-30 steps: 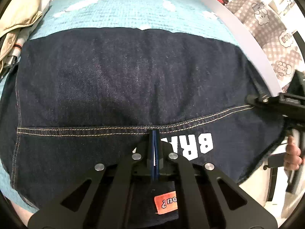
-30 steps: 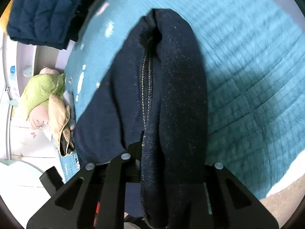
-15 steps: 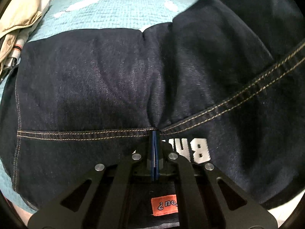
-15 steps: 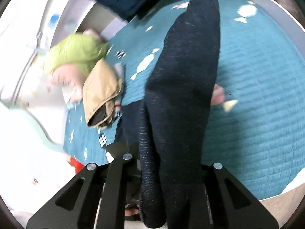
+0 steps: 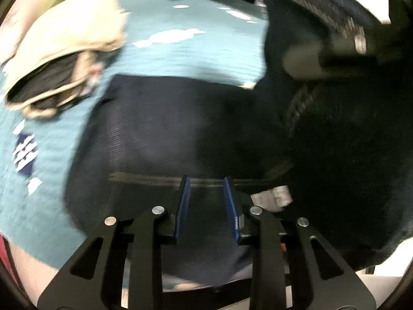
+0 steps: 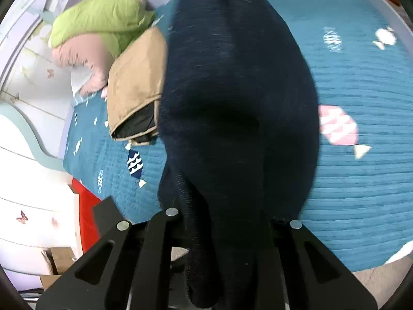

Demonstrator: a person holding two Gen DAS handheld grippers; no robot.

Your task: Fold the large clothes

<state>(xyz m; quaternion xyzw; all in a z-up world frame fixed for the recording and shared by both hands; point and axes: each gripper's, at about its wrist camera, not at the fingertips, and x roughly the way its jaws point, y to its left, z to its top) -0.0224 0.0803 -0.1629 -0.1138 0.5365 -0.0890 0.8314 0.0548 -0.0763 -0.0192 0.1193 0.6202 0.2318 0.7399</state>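
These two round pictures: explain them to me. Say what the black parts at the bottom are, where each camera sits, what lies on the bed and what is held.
Each picture comes from a fisheye camera on a hand-held gripper, looking along its two fingers. The black parts are the grippers' frames.

In the left wrist view, the left gripper is open, blue pads apart, over the dark denim garment.

In the right wrist view, the right gripper clamps a lifted fold of that denim, which hides its fingertips.

Also on the teal quilt lie a tan jacket and green and pink bedding.
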